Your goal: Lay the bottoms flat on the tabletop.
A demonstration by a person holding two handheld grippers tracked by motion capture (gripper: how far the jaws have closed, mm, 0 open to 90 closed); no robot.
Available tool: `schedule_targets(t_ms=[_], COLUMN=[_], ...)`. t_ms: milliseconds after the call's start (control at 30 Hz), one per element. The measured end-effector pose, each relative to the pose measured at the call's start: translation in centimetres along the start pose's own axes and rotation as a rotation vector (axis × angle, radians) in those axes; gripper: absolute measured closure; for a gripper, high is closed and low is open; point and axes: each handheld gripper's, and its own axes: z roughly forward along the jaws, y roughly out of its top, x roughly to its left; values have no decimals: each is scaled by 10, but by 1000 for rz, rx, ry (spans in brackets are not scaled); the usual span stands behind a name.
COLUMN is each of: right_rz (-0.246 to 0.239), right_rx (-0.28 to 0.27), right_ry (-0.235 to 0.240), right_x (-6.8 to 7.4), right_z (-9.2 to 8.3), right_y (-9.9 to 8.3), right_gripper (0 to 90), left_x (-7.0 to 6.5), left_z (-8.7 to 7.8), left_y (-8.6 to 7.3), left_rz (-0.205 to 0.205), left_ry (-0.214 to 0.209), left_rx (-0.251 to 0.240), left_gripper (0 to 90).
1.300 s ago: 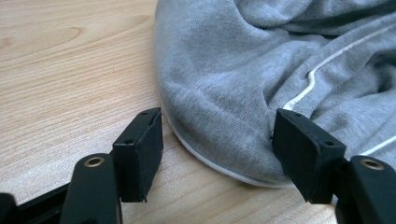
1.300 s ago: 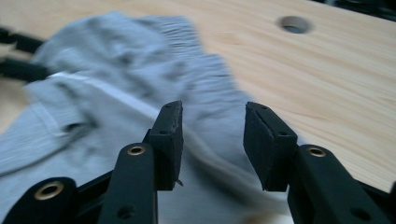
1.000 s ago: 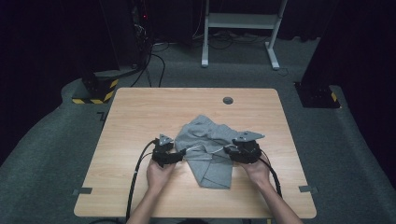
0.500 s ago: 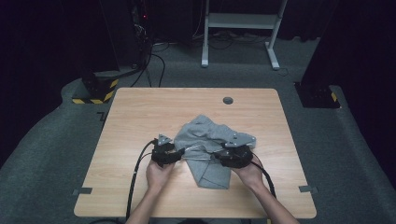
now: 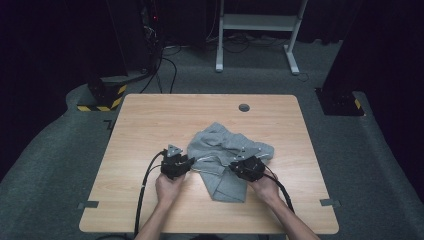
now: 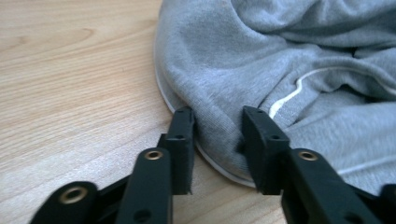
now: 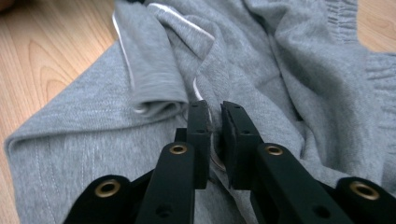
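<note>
From the high view, I sit at a light wooden table [image 5: 150, 125] with a crumpled grey sweatshirt [image 5: 220, 145] lying near its middle, a little toward my side. My left hand [image 5: 169, 187] holds my left gripper [image 5: 186, 165] at the garment's left edge. My right hand [image 5: 264, 189] holds my right gripper [image 5: 239, 167] on the cloth's right part, pointing inward. A black cable [image 5: 145, 195] trails from the left gripper back to the table's near edge. A small dark round grommet [image 5: 244, 107] sits in the tabletop beyond the sweatshirt, well apart from it.

In the left gripper view, my left gripper [image 6: 217, 116] straddles a raised fold at the sweatshirt's [image 6: 280, 56] rounded edge, where a thin white trim runs along the hem. The jaws have just been closing; the grey cloth bulges up between them and both pads touch it, so I am grasping the fold. Bare wood [image 6: 70, 70] lies to the left.

In the right gripper view, my right gripper [image 7: 214, 112] has its jaws nearly together, having just closed, and a thin ridge of grey fabric [image 7: 289, 70] with a white drawcord [image 7: 198, 91] is pinched in the narrow slit between them. A rolled fold lies just beside the left jaw. Ribbed cuff fabric shows at the upper right, with wood [image 7: 42, 51] at the left.
</note>
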Motion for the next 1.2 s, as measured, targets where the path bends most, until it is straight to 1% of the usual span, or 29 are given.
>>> schedule_targets(t_ms=[67, 167, 233, 267, 333, 400, 500, 533, 567, 600, 667, 700, 733, 767, 833, 900, 933, 1000, 1100, 1133, 1167, 1200], right_rz=[4, 17, 27, 39, 44, 53, 56, 68, 78, 78, 90, 100, 100, 100, 121, 135, 141, 157, 172, 171, 168, 168], right_rx=[2, -20, -37, -58, -62, -71, -66, -60, -53, -53, -48, -38, -38, -35, -23, -18, -13, -7, -14, -20, -31, -31], right_ry=[3, 6, -7, -24, -29, -46, -66, -73, -74, -74, -81, -89, -89, -95, -106, -116, -121, -120, -116, -114, -107, -107], right_x=[-1, -5, -9, -15, -16, -21, -25, -28, -29, -29, -32, -35, -35, -38, -43, -47, -50, -54, -54, -52, -47, -47], right_z=[-1, -7, -14, -24, -27, -35, -43, -47, -49, -49, -51, -51, -51, -51, -49, -46, -45, -41, -41, -42, -45, -45], right_y=[0, -2, -3, -6, -7, -12, -21, -28, -31, -31, -38, -44, -44, -47, -52, -55, -57, -59, -58, -58, -55, -55], right_gripper=[834, 834, 834, 833, 833, 834, 834, 833, 832, 832, 832, 832, 832, 832, 831, 829, 828, 821, 761, 733, 675, 675], left_x=[1, 4, 5, 6, 6, 7, 8, 8, 8, 8, 9, 12, 12, 13, 15, 15, 15, 14, 13, 13, 13, 13], left_z=[-2, -6, -7, -7, -7, -7, -7, -7, -7, -7, -7, -8, -8, -9, -12, -14, -15, -17, -19, -20, -22, -22], left_y=[-1, -3, -4, -4, -4, -3, -3, -3, -3, -3, -3, -2, -2, -1, 0, 2, 3, 3, 1, 1, 1, 1], left_rz=[-23, -34, -47, -54, -57, -60, -67, -66, -54, -54, -39, -23, -23, -11, 11, 47, 60, 71, 99, 100, 90, 90], left_ry=[4, 24, 35, 43, 46, 47, 40, 40, 44, 44, 53, 65, 65, 73, 83, 105, 109, 107, 108, 107, 97, 97], left_rx=[-19, -41, -50, -50, -49, -45, -45, -45, -44, -44, -47, -34, -34, -26, -12, 0, 10, 27, 51, 55, 59, 59], left_gripper=[717, 778, 813, 837, 842, 853, 859, 861, 861, 861, 862, 862, 863, 863, 863, 863, 863, 862, 858, 854, 841, 824])
